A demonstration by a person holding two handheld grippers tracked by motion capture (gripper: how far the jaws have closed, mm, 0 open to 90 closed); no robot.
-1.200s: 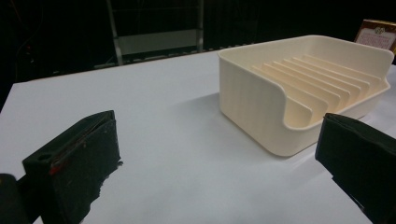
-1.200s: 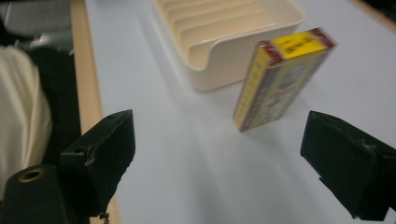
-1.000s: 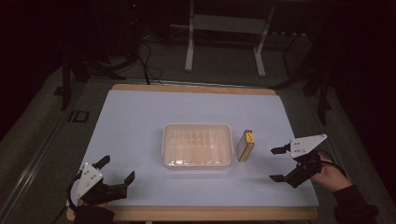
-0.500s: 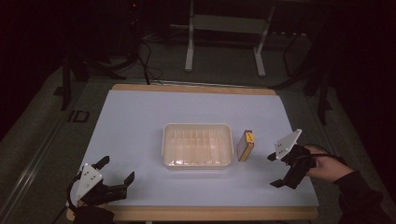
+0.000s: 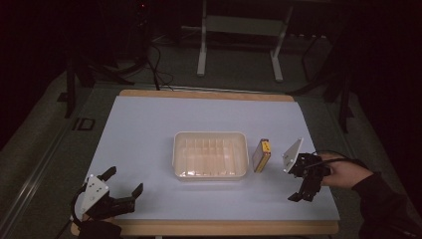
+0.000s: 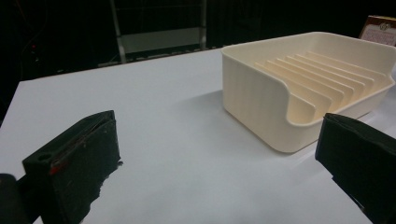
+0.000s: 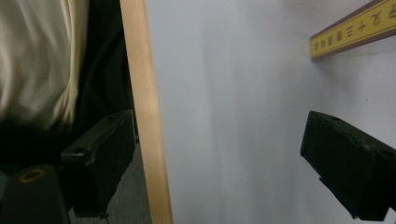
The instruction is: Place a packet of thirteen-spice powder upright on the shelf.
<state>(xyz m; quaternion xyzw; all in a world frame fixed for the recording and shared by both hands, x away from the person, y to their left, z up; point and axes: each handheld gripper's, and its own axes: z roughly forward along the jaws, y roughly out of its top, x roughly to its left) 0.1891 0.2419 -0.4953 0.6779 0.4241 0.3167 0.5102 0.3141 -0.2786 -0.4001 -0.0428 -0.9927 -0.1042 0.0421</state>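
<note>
A cream ribbed tray lies empty at the middle of the white table. Just right of it a small yellow and brown box stands on its edge. My right gripper hovers right of the box, rolled onto its side, open and holding nothing. In the right gripper view the box's yellow edge runs across the top right, beyond my open gripper. My left gripper rests open at the front left corner. In the left gripper view the tray's wall stands ahead to the right of the open gripper, with the box behind it.
The table's wooden front edge runs up the right gripper view, with the person's pale clothing beyond it. Metal stand legs and cables lie on the dark floor behind the table.
The right gripper has rolled onto its side and drifted a little left and toward the front edge. The left gripper, tray and box have stayed put.
</note>
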